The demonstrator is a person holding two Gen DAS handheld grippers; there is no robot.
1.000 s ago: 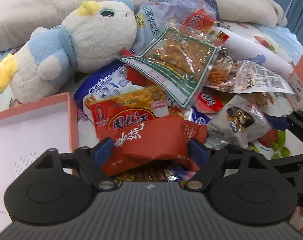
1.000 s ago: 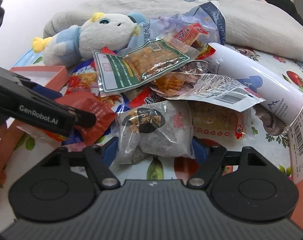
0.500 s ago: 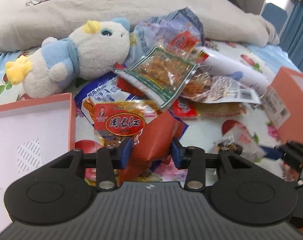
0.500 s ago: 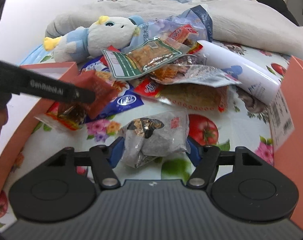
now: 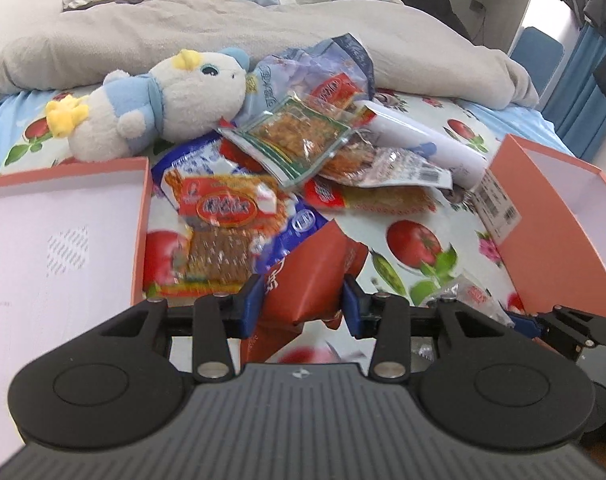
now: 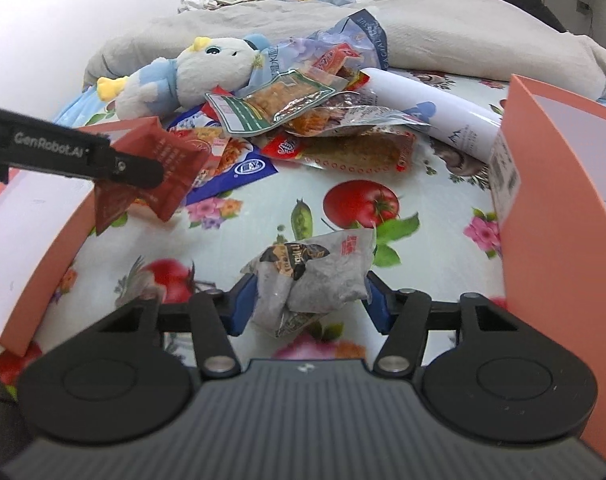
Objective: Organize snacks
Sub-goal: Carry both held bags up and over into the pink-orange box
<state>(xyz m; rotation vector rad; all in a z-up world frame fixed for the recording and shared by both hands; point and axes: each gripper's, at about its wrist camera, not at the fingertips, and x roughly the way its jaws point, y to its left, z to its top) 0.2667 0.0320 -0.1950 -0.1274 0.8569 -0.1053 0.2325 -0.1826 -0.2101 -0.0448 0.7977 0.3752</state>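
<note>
My left gripper (image 5: 301, 304) is shut on a red snack packet (image 5: 307, 276) and holds it above the bed, beside the left orange box (image 5: 141, 216). It also shows in the right wrist view (image 6: 159, 172). My right gripper (image 6: 309, 308) is shut on a grey clear snack bag (image 6: 311, 276), held low over the sheet next to the right orange box (image 6: 543, 216). A pile of snack packets (image 5: 299, 140) lies in the middle of the bed, with a green-edged packet (image 6: 271, 104) on top.
A white and blue plush toy (image 5: 163, 100) lies at the pile's left. A white tube (image 6: 431, 116) lies at its right. A grey blanket (image 5: 223, 24) runs across the back. The tomato-print sheet (image 6: 359, 200) lies between the two boxes.
Both grippers closed on their packets, lifted them off the pile and pulled back toward me. The left moved toward the left box, the right toward the right box.
</note>
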